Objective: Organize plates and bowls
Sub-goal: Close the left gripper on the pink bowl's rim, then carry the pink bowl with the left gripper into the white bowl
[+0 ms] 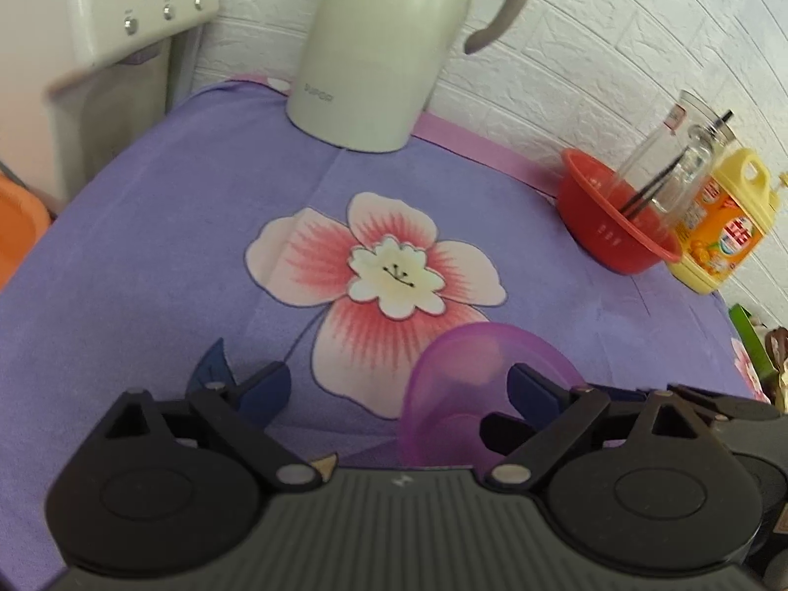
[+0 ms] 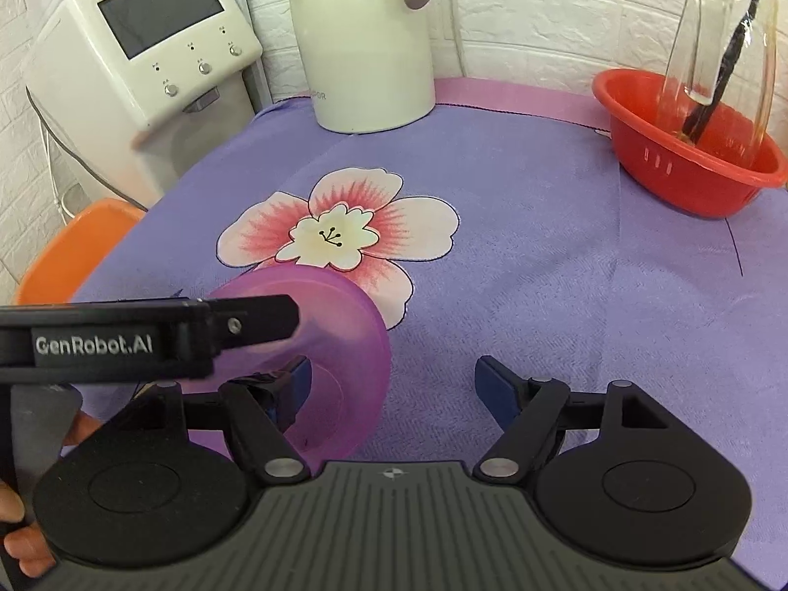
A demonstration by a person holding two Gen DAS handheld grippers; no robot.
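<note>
Gaping, both tools, left (image 1: 399,384) and right (image 2: 391,381), seemingly straddle purple bowl's (image 2: 340,344) rim.

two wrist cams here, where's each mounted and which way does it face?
Left wrist: on the left gripper, angled down over the purple cloth; its own fingers show, purple bowl at the right one.
Right wrist: on the right gripper, facing likewise; own fingers, left gripper's body and a hand show.
Shared: bowl, white kettle, red basket.
</note>
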